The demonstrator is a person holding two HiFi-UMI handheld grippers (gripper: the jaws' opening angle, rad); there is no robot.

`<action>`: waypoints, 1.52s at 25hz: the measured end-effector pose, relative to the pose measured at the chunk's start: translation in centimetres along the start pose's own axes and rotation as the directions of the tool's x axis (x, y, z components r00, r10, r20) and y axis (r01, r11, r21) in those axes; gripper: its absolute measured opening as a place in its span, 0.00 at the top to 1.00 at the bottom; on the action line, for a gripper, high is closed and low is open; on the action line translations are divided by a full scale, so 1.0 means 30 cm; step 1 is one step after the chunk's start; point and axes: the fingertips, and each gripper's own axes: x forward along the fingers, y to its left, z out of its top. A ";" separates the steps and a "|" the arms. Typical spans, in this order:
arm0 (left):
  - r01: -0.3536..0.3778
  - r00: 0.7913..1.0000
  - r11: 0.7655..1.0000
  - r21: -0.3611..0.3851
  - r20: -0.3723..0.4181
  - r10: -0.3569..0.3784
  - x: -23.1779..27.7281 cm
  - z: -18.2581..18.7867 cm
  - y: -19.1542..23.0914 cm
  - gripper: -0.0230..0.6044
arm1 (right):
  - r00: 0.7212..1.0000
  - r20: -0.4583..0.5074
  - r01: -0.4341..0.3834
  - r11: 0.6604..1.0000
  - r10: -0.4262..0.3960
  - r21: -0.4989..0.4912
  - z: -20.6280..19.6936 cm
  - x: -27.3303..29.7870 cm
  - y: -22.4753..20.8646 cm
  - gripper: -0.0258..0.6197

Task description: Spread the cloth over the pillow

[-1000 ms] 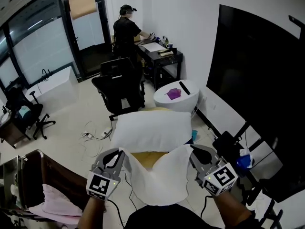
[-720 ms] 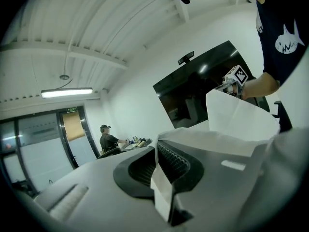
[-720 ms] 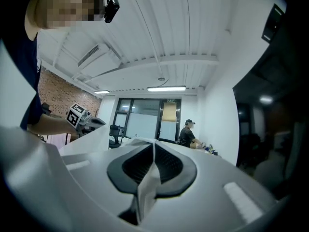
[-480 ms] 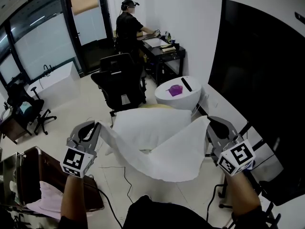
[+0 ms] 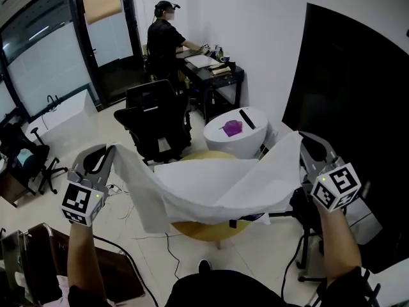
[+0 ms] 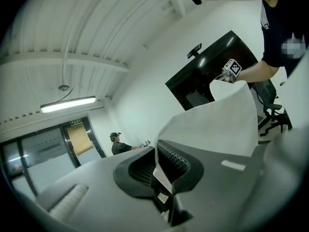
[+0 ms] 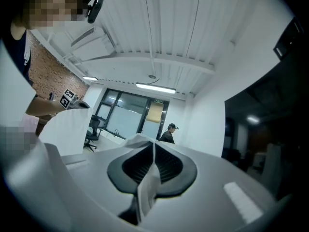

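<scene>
**Cloth stretched between two grippers above the pillow**

The left gripper [image 5: 110, 152] and the right gripper [image 5: 305, 138] are each clamping one end of the white cloth [image 5: 217, 190]. In both gripper views the jaws are closed on the fabric, with a thin fold showing between the ribbed pads. The cloth is hanging in the air between the two grippers and sagging deeply in the middle. A loose flap is drooping at the left.

It is hanging over the near side of the white pillow [image 5: 192, 170], which is lying on a round yellow table [image 5: 204, 230]. Whether the sagging middle is already touching the pillow cannot be told.

The deep sag and soft folds suggest the cloth is light, thin and limp. It is probably holding no shape of its own and following wherever its held ends go.

The corners or the edge close to them look like the best places to hold, since a grip nearer the middle would likely bunch the sheet. With so thin a fold between the pads, a sharp tug could pull it free, so steady, even tension from both sides seems advisable.
</scene>
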 end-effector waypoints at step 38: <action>0.046 0.932 0.987 0.153 -0.361 0.013 0.843 -0.603 0.690 0.96 | 0.958 -0.167 0.240 0.971 -0.234 0.018 -0.319 0.882 -0.752 0.94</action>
